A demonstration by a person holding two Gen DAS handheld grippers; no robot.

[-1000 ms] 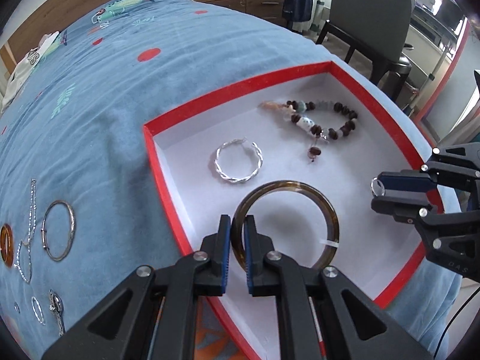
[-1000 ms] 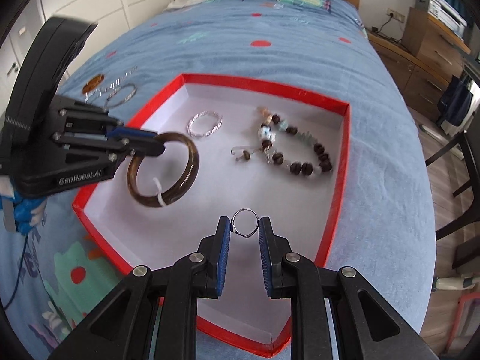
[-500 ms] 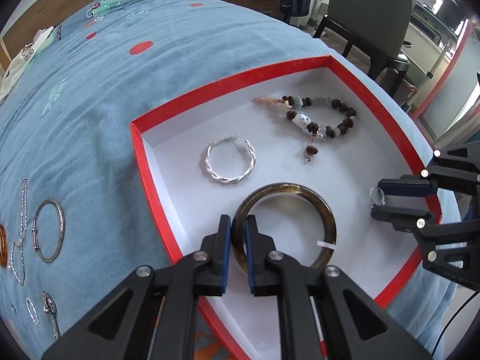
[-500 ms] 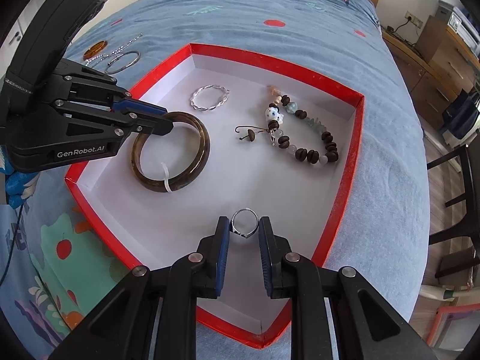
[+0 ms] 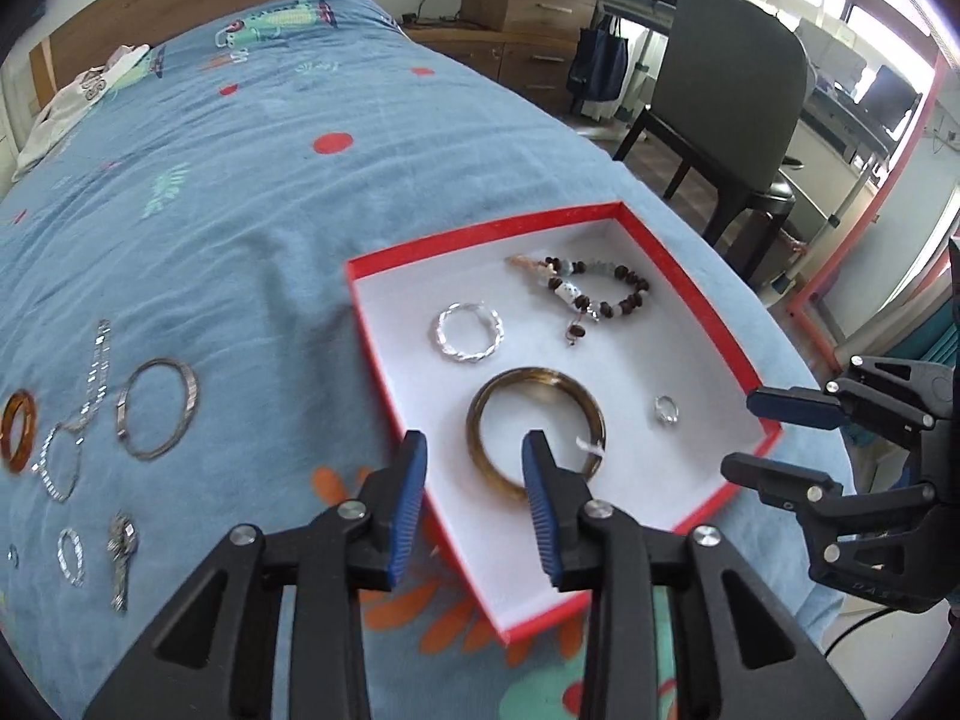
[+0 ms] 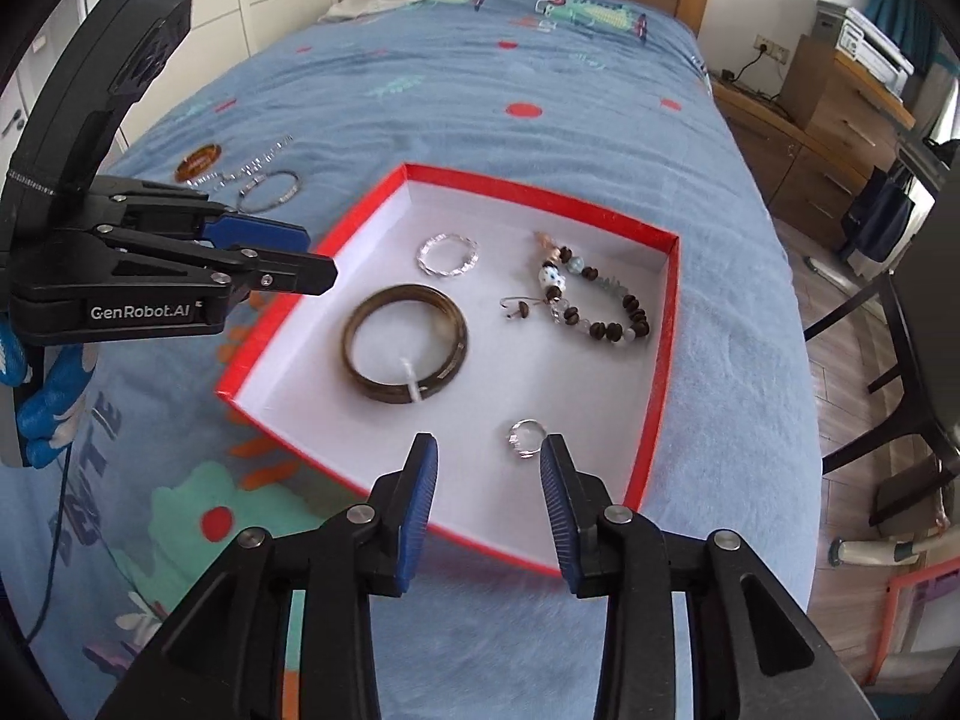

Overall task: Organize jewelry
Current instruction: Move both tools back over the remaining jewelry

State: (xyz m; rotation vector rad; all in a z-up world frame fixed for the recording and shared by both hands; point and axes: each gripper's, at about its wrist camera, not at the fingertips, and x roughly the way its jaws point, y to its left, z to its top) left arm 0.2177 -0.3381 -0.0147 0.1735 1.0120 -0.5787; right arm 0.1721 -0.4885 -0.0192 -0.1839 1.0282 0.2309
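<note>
A red box with a white floor (image 5: 678, 324) (image 6: 666, 324) lies on the blue bedspread. In it lie a brown bangle (image 5: 591, 411) (image 6: 360, 360), a twisted silver bangle (image 5: 468, 333) (image 6: 447, 255), a beaded bracelet (image 5: 600, 294) (image 6: 600, 312) and a small silver ring (image 5: 666, 409) (image 6: 526, 438). My left gripper (image 5: 474, 495) (image 6: 300, 258) is open and empty above the box's near-left edge. My right gripper (image 6: 487, 498) (image 5: 762, 438) is open and empty over the box's near-right corner, above the ring.
More jewelry lies on the bedspread left of the box: an amber ring (image 5: 17, 438), a silver chain (image 5: 90, 384), a thin silver bangle (image 5: 157, 408), a small ring (image 5: 71, 555) and a pendant (image 5: 120, 564). A chair (image 5: 726, 96) and drawers stand beside the bed.
Both grippers opened and drew back upward. The brown bangle left the left gripper and the small ring left the right gripper; both now lie on the box floor.
</note>
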